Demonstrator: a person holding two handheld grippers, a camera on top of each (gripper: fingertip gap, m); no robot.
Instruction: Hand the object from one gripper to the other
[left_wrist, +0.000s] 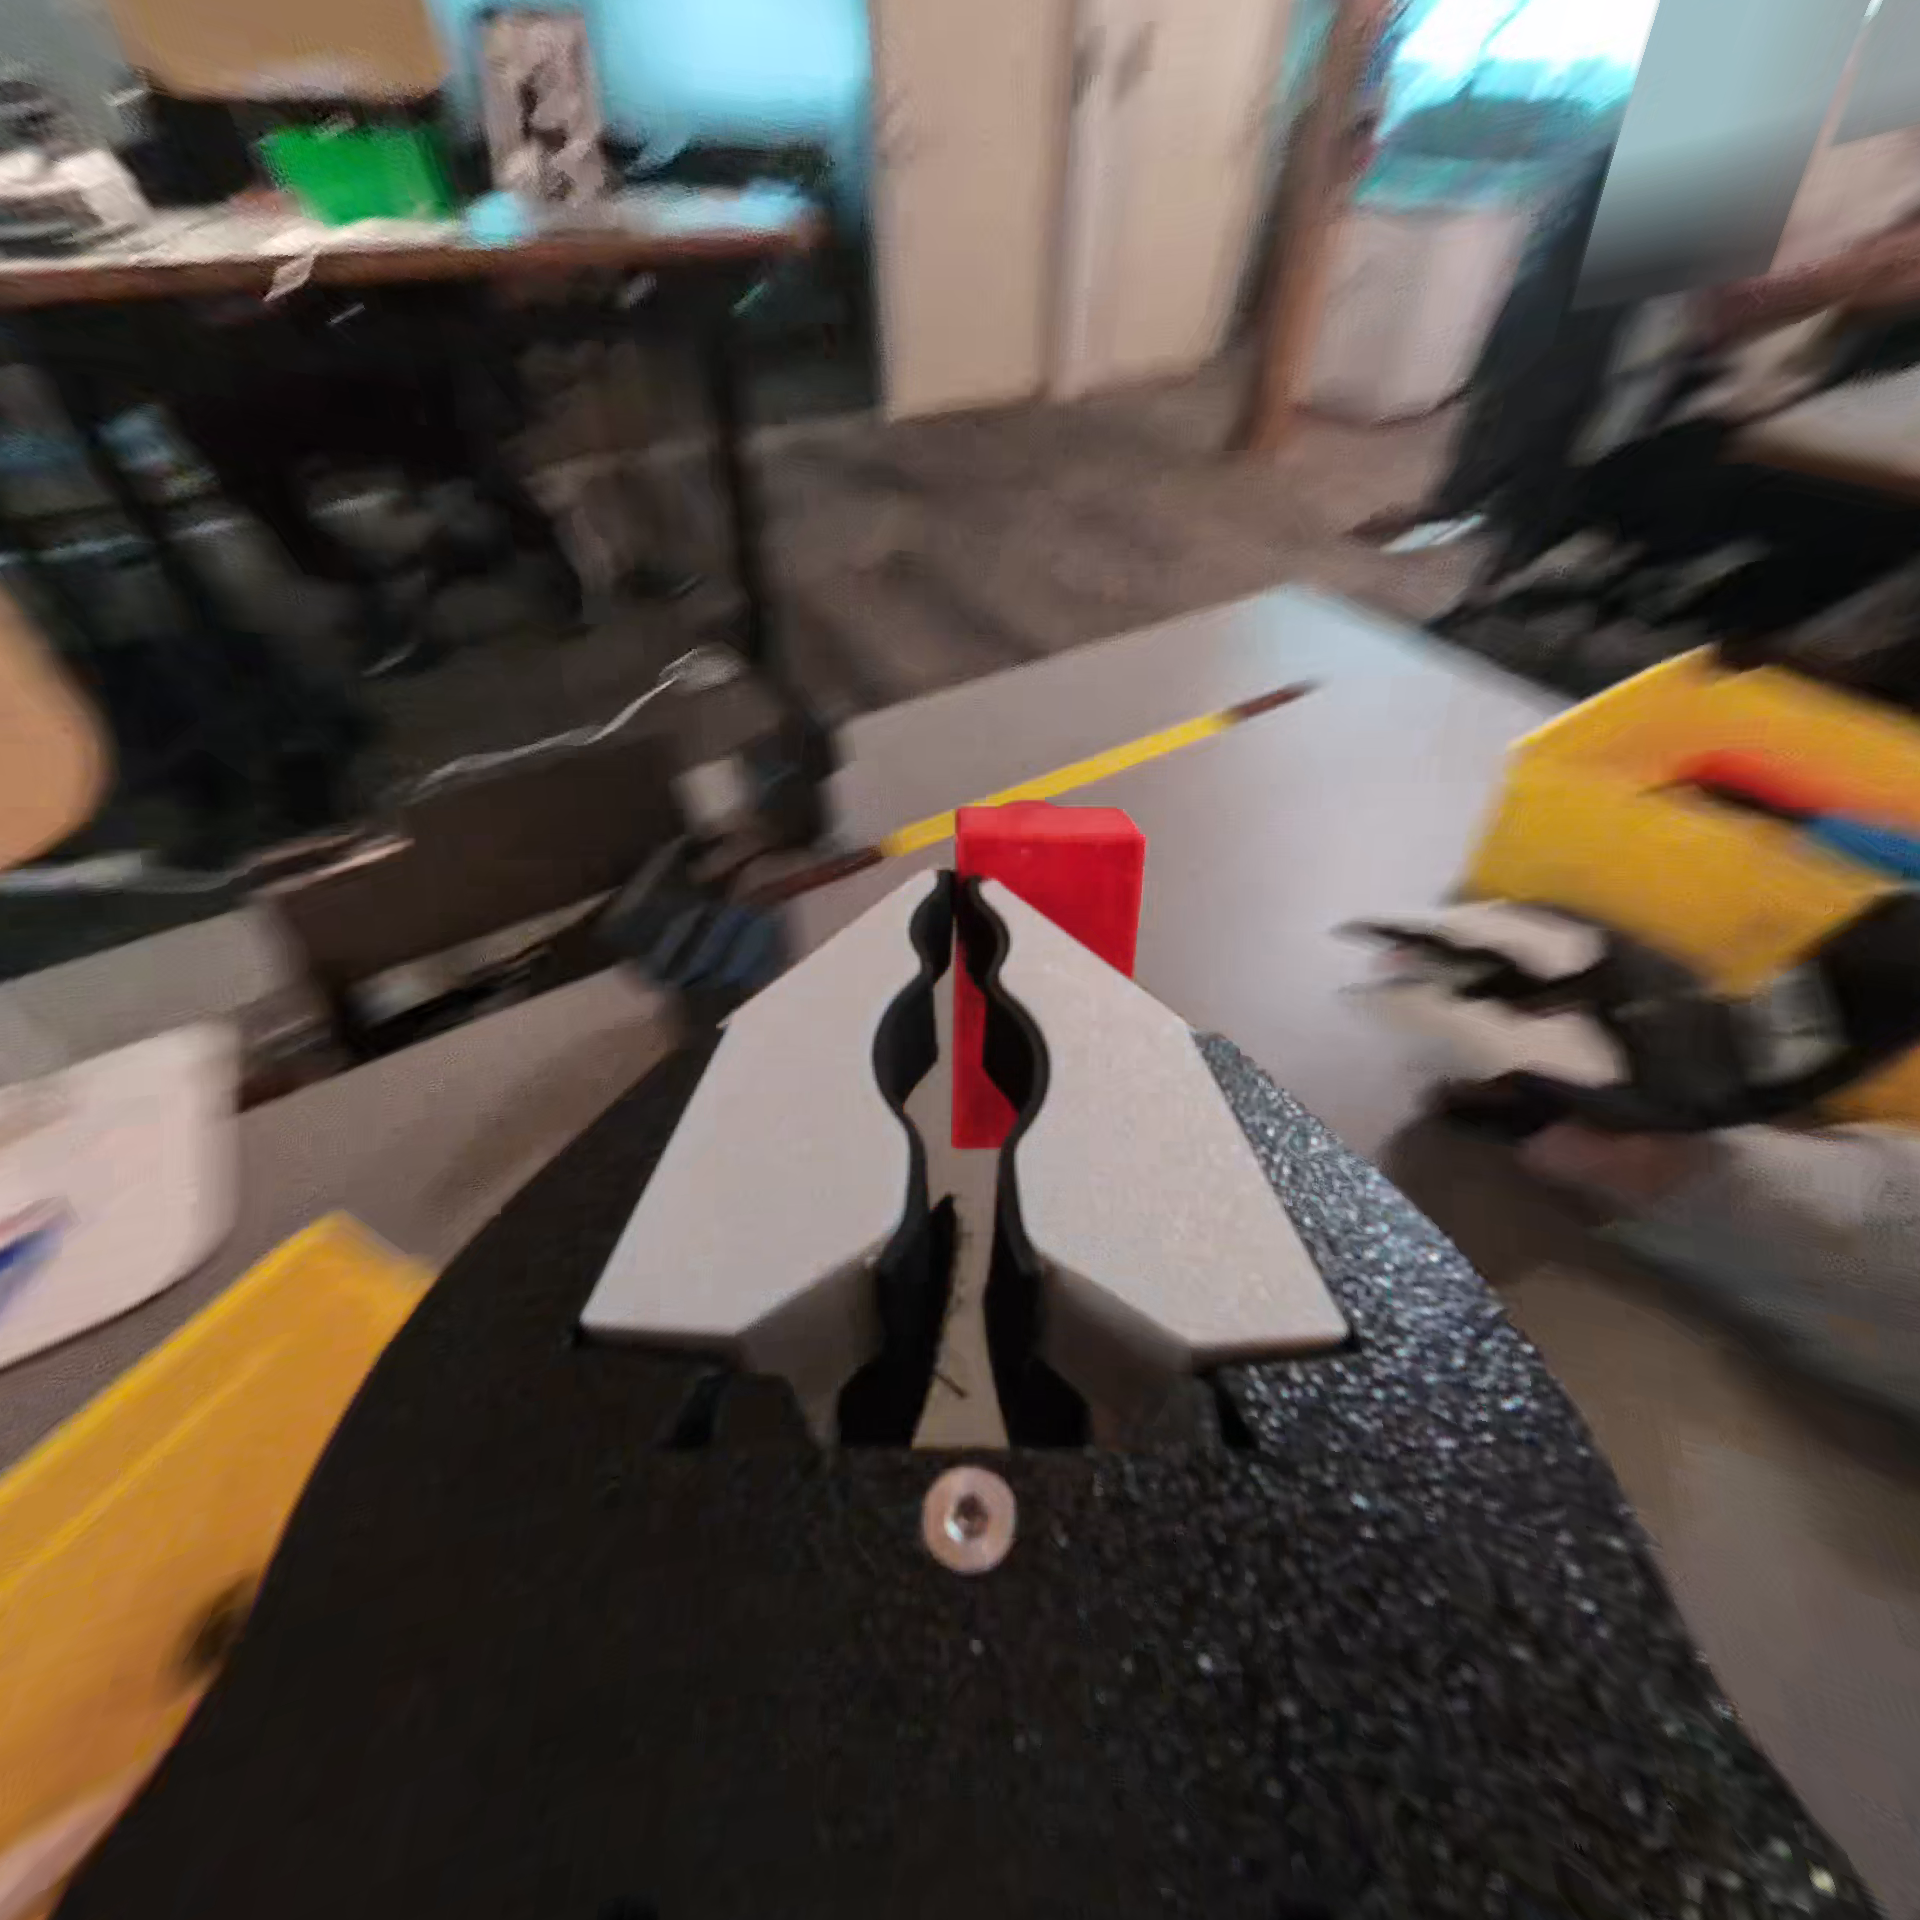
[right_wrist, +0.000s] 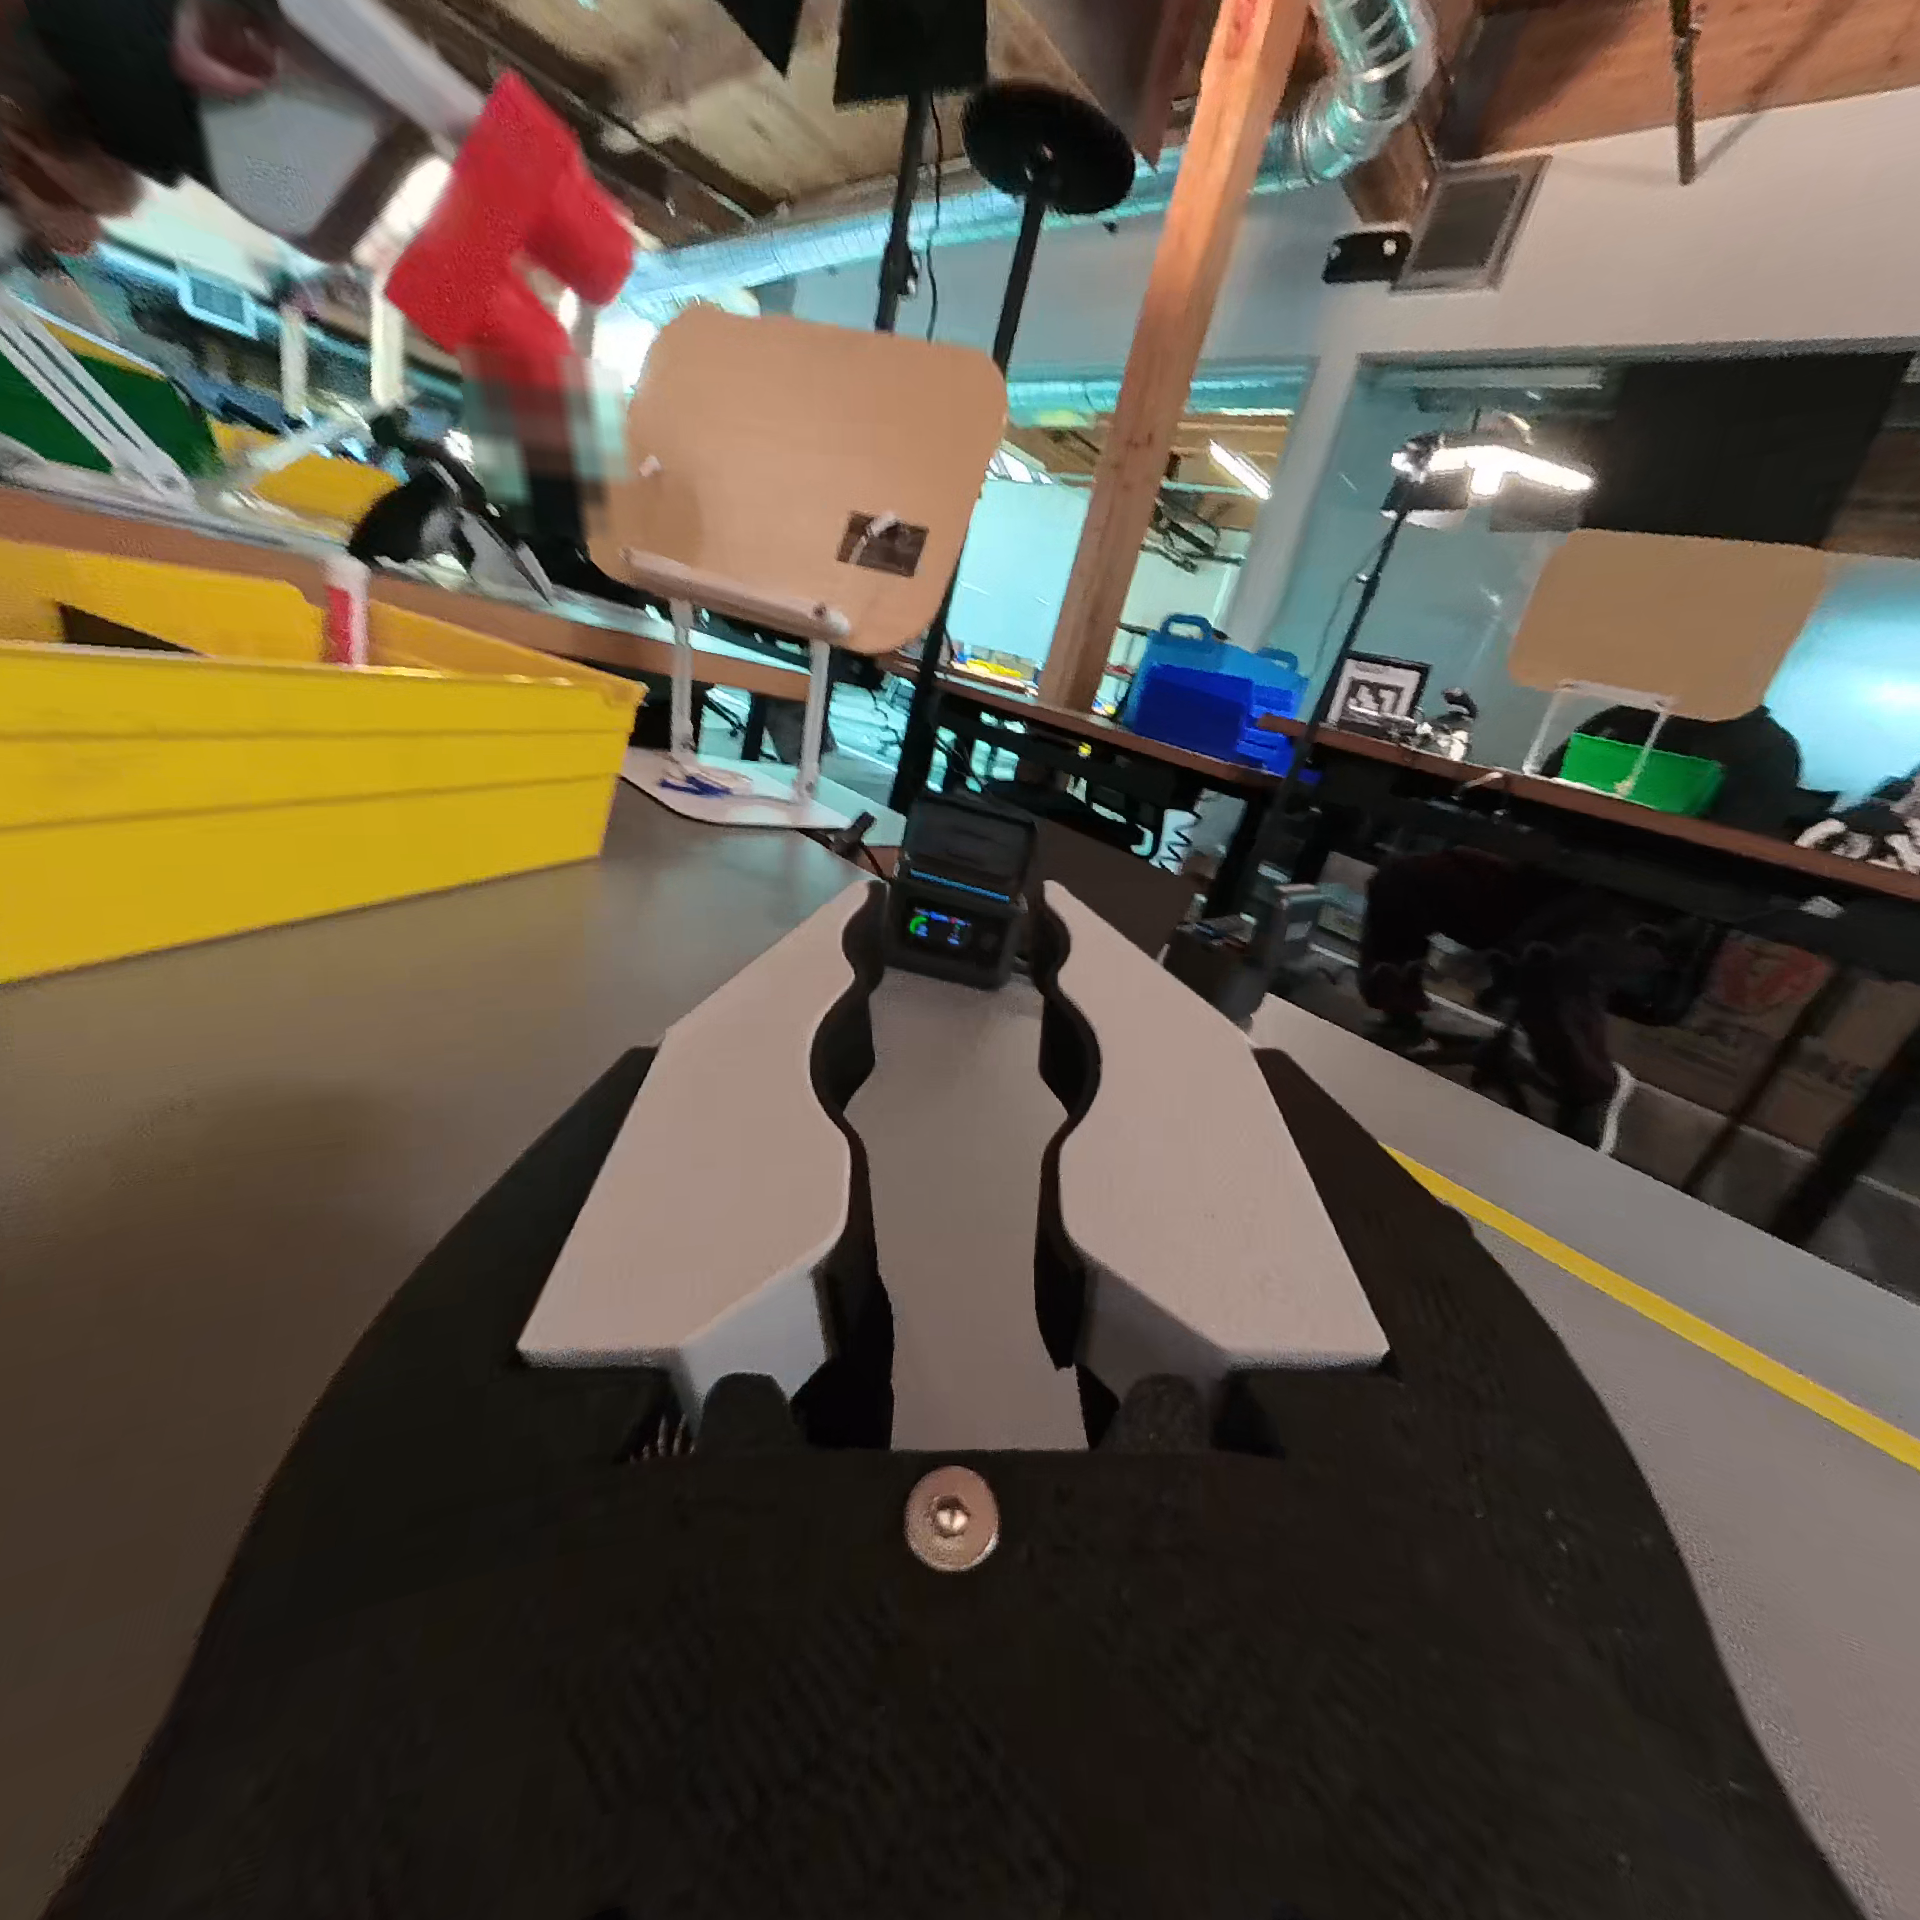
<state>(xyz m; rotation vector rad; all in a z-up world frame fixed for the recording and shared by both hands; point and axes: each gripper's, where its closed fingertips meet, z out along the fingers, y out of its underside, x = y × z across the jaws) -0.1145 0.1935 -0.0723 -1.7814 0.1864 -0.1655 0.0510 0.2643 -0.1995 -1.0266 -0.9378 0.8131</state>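
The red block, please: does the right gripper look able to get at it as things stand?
Probably yes. The right gripper is open and empty, and the red block, clamped in the left gripper, hangs up to its left with open air between them; it would have to turn that way.

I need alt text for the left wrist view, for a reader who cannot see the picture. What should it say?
The left gripper is shut on a red block that sticks out past its grey fingertips, above a grey table. A yellow stripe crosses the table behind the block, and the blurred right gripper shows at the right edge.
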